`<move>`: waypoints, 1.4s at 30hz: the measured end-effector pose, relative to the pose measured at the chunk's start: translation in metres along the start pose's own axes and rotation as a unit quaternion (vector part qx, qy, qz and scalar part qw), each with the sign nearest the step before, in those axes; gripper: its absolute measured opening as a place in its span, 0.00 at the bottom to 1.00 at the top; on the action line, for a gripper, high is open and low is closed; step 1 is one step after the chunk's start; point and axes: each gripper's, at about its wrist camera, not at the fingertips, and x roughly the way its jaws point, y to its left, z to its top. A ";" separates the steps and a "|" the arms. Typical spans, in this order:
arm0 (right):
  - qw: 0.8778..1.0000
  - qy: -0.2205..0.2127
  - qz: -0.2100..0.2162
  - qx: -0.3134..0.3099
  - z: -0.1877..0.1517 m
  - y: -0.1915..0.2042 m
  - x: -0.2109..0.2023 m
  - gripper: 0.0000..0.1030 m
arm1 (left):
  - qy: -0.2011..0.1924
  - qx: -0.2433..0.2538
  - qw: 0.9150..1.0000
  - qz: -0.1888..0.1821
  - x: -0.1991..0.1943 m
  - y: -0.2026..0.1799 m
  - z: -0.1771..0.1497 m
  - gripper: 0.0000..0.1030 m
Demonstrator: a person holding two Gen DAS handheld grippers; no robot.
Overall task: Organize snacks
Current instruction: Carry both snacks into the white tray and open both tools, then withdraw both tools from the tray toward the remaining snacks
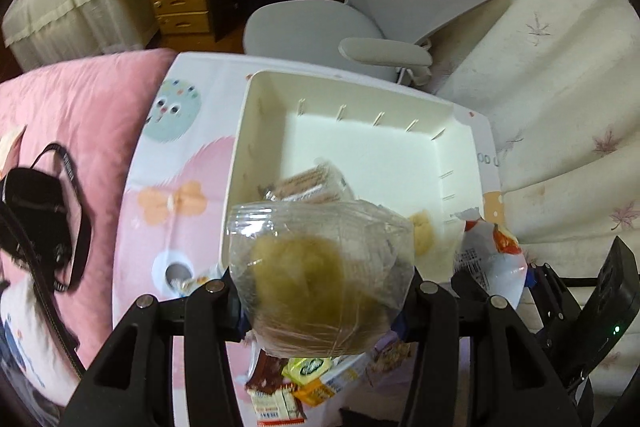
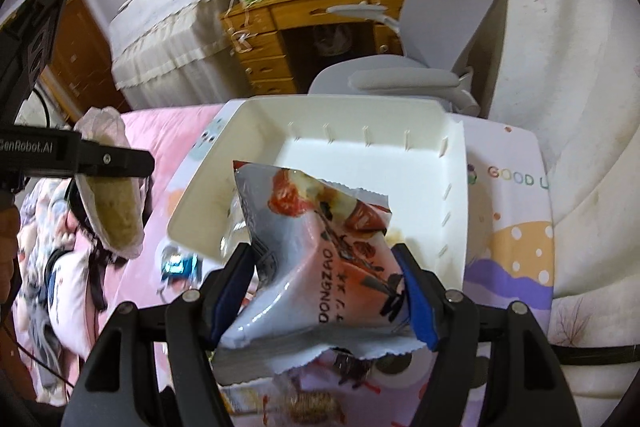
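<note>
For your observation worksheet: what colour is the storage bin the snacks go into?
White bin, plain inside, clearest in the right wrist view.

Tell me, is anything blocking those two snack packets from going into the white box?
Nothing visible does. The left gripper holds a clear-wrapped pastry and the right gripper a silver DONGZAO packet, both at the near rim of the open white box. Its floor is mostly bare, with a few snacks near the front.

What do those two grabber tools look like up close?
Both are black plastic. The right gripper has angular linkage arms with silver screws and blue pads on its fingers. The left gripper has the same linkages; from the right wrist view its side carries white "GenRobot.AI" lettering.
</note>
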 end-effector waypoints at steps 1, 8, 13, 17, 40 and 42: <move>1.000 -0.005 -0.005 0.007 0.003 -0.002 0.002 0.69 | 0.000 0.003 1.000 -0.002 0.002 -0.001 0.002 0.48; 0.997 -0.017 -0.044 0.062 0.011 -0.015 0.013 0.74 | 0.010 0.019 1.000 -0.018 0.017 -0.003 0.013 0.59; 0.994 -0.021 -0.053 0.094 0.007 -0.022 0.013 0.76 | 0.015 0.023 0.999 -0.019 0.016 0.004 0.011 0.61; 0.993 -0.023 -0.060 0.103 0.001 -0.021 0.007 0.76 | 0.019 0.025 0.999 -0.019 0.012 0.010 0.007 0.61; 0.990 -0.078 -0.083 0.082 -0.070 0.008 -0.068 0.77 | -0.005 0.069 0.998 -0.012 -0.026 0.030 -0.092 0.61; 0.992 -0.080 -0.062 0.081 -0.079 0.009 -0.073 0.77 | -0.005 0.062 0.998 -0.001 -0.028 0.030 -0.105 0.61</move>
